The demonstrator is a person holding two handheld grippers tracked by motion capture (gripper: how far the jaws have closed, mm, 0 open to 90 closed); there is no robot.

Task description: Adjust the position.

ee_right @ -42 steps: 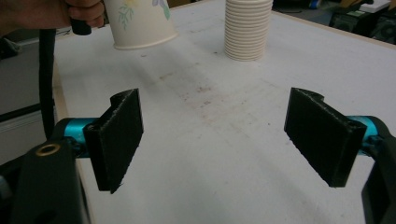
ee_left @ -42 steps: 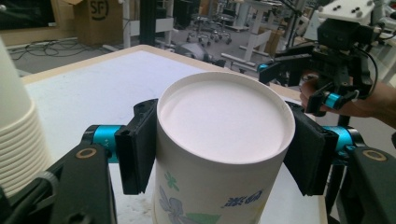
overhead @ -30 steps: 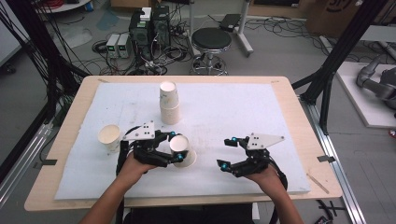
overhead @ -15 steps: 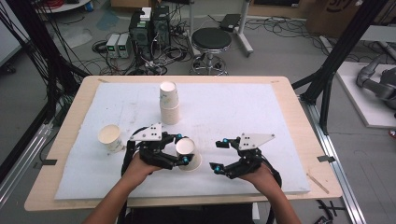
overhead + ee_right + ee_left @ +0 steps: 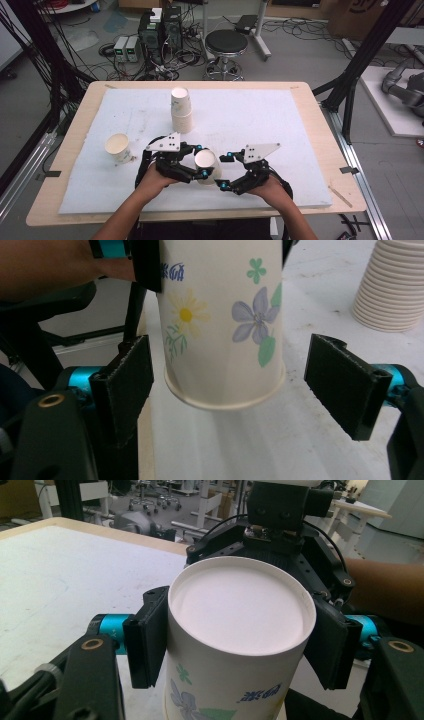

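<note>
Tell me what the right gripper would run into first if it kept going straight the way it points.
Most likely the flowered paper cup, held upside down in the left gripper. It hangs right ahead of the right gripper, whose jaws stand open on either side of its rim; how near is hard to judge.

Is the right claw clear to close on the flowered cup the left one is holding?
Probably yes. The flowered cup hangs upside down in the left claw, which grips it near the base. The right claw stands open on both sides of the rim end, with nothing between pads and cup.
</note>
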